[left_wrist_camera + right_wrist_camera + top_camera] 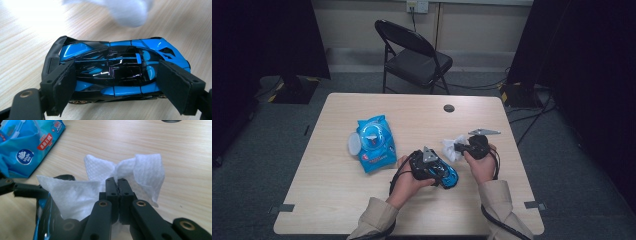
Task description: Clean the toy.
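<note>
The left gripper [432, 167] is clamping a blue and black toy car [117, 68] end to end, with one pad bearing on each end of the body. The toy car is sitting on its wheels on the table [337, 195], near the person's edge. The right gripper [119, 185] is fully closed and is pinching a white wipe [100, 187], which is fanning out to both sides of the jaws. In the high view, the white wipe [451, 148] is sitting just beside the toy car, toward the far side of the table. A blue wipe pack [375, 142] is lying flat on the table to the left of the toy car, well apart from both grippers. Its round white lid [354, 144] is standing open. What is inside the pack cannot be made out.
</note>
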### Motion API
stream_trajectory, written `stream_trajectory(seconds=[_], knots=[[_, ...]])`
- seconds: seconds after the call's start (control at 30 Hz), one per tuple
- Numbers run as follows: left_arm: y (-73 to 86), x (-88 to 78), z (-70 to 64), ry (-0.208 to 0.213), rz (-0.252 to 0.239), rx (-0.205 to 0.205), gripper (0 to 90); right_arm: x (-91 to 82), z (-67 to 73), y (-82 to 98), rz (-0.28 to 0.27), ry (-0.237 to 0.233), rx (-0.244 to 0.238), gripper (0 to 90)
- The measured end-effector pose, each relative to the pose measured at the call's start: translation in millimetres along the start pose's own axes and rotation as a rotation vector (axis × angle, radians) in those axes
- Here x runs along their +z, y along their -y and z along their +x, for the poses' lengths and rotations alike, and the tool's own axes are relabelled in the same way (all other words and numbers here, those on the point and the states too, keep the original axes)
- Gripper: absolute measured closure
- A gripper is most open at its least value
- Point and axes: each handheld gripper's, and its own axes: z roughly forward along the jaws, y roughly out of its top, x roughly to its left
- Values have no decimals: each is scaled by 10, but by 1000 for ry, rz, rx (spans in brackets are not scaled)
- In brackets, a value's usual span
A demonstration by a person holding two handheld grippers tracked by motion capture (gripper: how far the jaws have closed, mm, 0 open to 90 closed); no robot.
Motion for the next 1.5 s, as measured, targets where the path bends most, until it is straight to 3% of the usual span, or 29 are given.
stream_trajectory(seconds=[0.3, 0.63, 0.73, 0.83, 1.23, 1.5], knots=[[23, -9, 20, 18, -17, 4, 167, 403, 168, -69, 57, -19, -13, 892], [36, -14, 29, 19, -24, 8, 180, 637, 263, 50, 128, -55, -43, 891], [37, -10, 32, 13, -27, 14, 190, 626, 242, 70, 125, -71, -51, 891], [28, -9, 21, 17, -17, 12, 190, 611, 248, 68, 135, -69, -96, 891], [-1, -3, -3, 30, -1, 14, 189, 437, 182, 196, 132, -91, -123, 890], [-17, -4, -3, 27, 13, 15, 189, 281, 133, 304, 135, -98, -117, 890]])
